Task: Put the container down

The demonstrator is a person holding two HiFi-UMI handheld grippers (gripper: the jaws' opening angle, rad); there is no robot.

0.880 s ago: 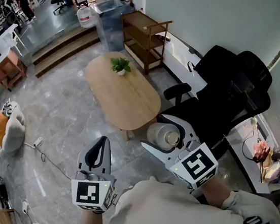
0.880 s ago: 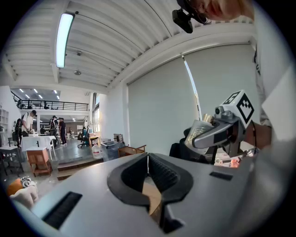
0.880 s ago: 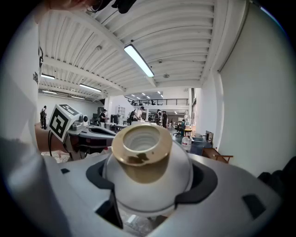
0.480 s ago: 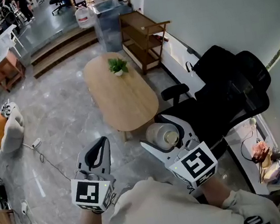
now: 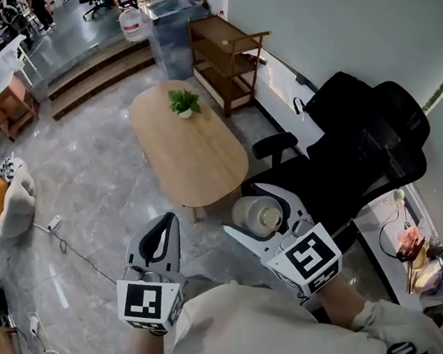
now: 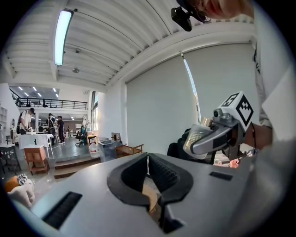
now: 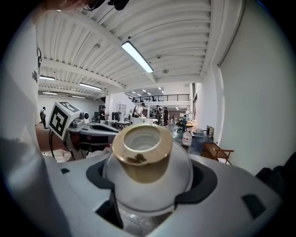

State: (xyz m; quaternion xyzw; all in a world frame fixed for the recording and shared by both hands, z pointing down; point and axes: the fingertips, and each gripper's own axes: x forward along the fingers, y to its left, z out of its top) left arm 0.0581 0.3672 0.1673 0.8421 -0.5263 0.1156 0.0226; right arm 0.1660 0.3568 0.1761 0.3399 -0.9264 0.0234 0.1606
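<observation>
While the person stands short of the table [image 5: 194, 155], the right gripper [image 5: 255, 210] has its fingers spread wide around the belly of the container [image 5: 252, 215], a pale, round-bodied jar with a gold collar and an open mouth. The fingers press on its two curved sides, and the right gripper view shows the mouth turned upward, so it looks roughly upright. It hangs in the air over the grey floor [image 5: 101, 188], near the close end of the oval wooden table and just beside the black office chair [image 5: 363, 145]. The left gripper [image 5: 163, 235] is held level alongside, its fingers brought together with nothing between them.

From where I stand, the putting-down has not begun; the jar must first get over a surface. The table seems the likely spot, and most of its top is bare, with only a small potted plant [image 5: 184, 102] at the far end, well apart from the near end.

To do it well, I would carry the jar forward without tipping it, since the hold is on a rounded body and could slide. Bring it down slowly until the base sits flat on the wood, then part the fingers, and not sooner. Draw the gripper straight back so neither finger drags the jar along. Watch the chair's armrest on the way past, and keep the left gripper out of the path.
</observation>
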